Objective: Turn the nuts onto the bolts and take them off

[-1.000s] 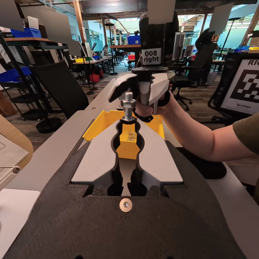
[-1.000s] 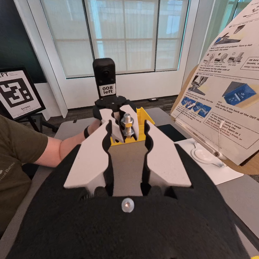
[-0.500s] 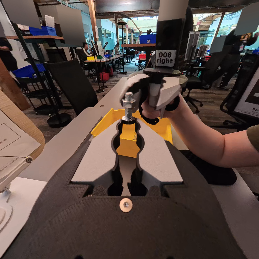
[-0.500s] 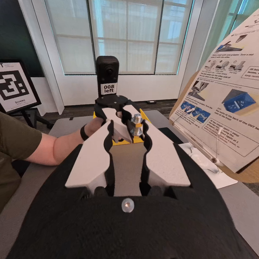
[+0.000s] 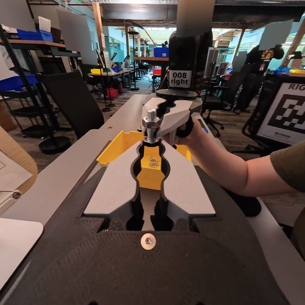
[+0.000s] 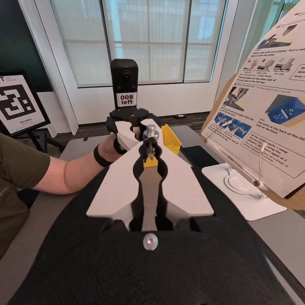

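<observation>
My left gripper (image 5: 151, 143) is shut on the head of a steel bolt (image 5: 150, 133) and holds it upright above the yellow bin (image 5: 118, 148). A hex nut (image 5: 151, 123) sits on the thread near the top, with the bolt's end poking out above it. My right gripper (image 6: 149, 143) faces the left one and is shut on the bolt's threaded shank just under the nut (image 6: 150, 134). It also shows in the left wrist view (image 5: 150, 132), its fingers (image 5: 173, 118) beside the nut. The left gripper (image 6: 149, 155) shows beyond it, mostly hidden.
The yellow bin (image 6: 171, 140) holds a few small bolts (image 5: 152, 162). An instruction board (image 6: 264, 115) on a white stand (image 6: 239, 189) is to the side, with a black mat (image 6: 198, 155) near it. A person's forearm (image 5: 222, 165) reaches over the grey table (image 5: 57, 173). Left and right tips are no more than a few centimetres apart.
My right gripper was wide open around the bolt and has shut on it under the nut. My left gripper keeps its hold on the bolt's head.
</observation>
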Tool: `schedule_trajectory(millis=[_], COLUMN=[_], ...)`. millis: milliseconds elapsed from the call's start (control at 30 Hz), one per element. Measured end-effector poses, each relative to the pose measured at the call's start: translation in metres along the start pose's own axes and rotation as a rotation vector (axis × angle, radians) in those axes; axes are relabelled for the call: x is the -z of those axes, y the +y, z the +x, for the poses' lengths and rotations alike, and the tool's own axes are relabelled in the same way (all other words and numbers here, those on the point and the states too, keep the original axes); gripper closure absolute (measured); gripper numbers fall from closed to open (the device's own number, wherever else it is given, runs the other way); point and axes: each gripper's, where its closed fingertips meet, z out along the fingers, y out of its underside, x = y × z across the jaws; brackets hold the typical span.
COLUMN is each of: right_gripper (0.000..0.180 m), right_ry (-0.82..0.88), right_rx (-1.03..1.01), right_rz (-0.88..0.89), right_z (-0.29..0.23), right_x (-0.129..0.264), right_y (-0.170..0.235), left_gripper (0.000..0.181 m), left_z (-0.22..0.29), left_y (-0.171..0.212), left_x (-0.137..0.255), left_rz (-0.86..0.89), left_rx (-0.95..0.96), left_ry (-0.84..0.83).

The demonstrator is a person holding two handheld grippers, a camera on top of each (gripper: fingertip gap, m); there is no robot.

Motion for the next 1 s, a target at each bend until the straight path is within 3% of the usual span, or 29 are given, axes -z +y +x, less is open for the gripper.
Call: schedule_trajectory(millis=[100, 167, 333, 433, 533, 800, 1000], right_gripper=[0.172, 0.172, 0.172, 0.172, 0.172, 0.171, 0.171], right_ry=[0.033, 0.112, 0.504, 0.75, 0.874, 1.003, 1.327], right_rx=[-0.031, -0.058, -0.13, -0.129, -0.158, -0.087, 0.108], right_rz=[-0.008, -0.056, -0.406, -0.678, -0.821, -0.896, -0.712], right_z=[0.004, 0.022, 0.091, 0.124, 0.138, 0.15, 0.17], right_x=[0.006, 0.02, 0.08, 0.13, 0.158, 0.166, 0.183], right_y=[0.001, 0.008, 0.07, 0.111, 0.133, 0.132, 0.077], left_gripper=[0.161, 0.148, 0.15, 0.149, 0.145, 0.141, 0.141], left_z=[-0.004, -0.024, -0.12, -0.137, -0.14, -0.144, -0.143], left_y=[0.001, 0.008, 0.031, 0.028, 0.031, 0.029, 0.032], left_x=[-0.001, 0.001, 0.057, 0.081, 0.083, 0.094, 0.092], left_rz=[-0.007, -0.05, -0.337, -0.438, -0.456, -0.467, -0.468], left_rx=[0.008, -0.031, -0.39, -0.554, -0.54, -0.518, -0.491], left_ry=[-0.023, -0.156, -0.901, -1.137, -1.172, -1.221, -1.197])
